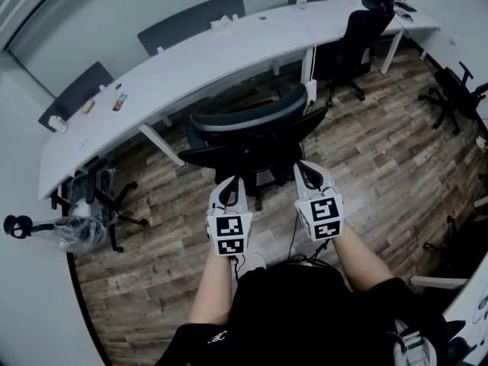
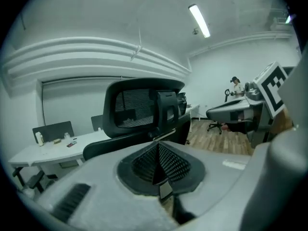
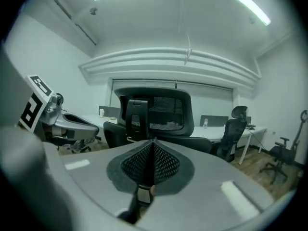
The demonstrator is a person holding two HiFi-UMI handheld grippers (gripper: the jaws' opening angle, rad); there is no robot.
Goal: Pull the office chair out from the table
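Observation:
The black mesh-backed office chair (image 1: 252,132) stands clear of the long white curved table (image 1: 191,63), its back turned to me. My left gripper (image 1: 230,185) and right gripper (image 1: 306,170) are side by side just behind the chair's back, a short gap away from it. In the left gripper view the chair (image 2: 139,109) rises ahead of the left gripper (image 2: 158,163), whose black ribbed pads are pressed together with nothing between them. The right gripper (image 3: 153,163) is shut the same way, empty, with the chair (image 3: 163,112) straight ahead.
A second black chair (image 1: 358,36) sits at the table's far right end, another chair (image 1: 457,90) by the right wall, and one (image 1: 103,197) tucked under the table's left end beside a plastic bag (image 1: 76,233). Small items lie on the table. A person (image 2: 236,85) sits far off.

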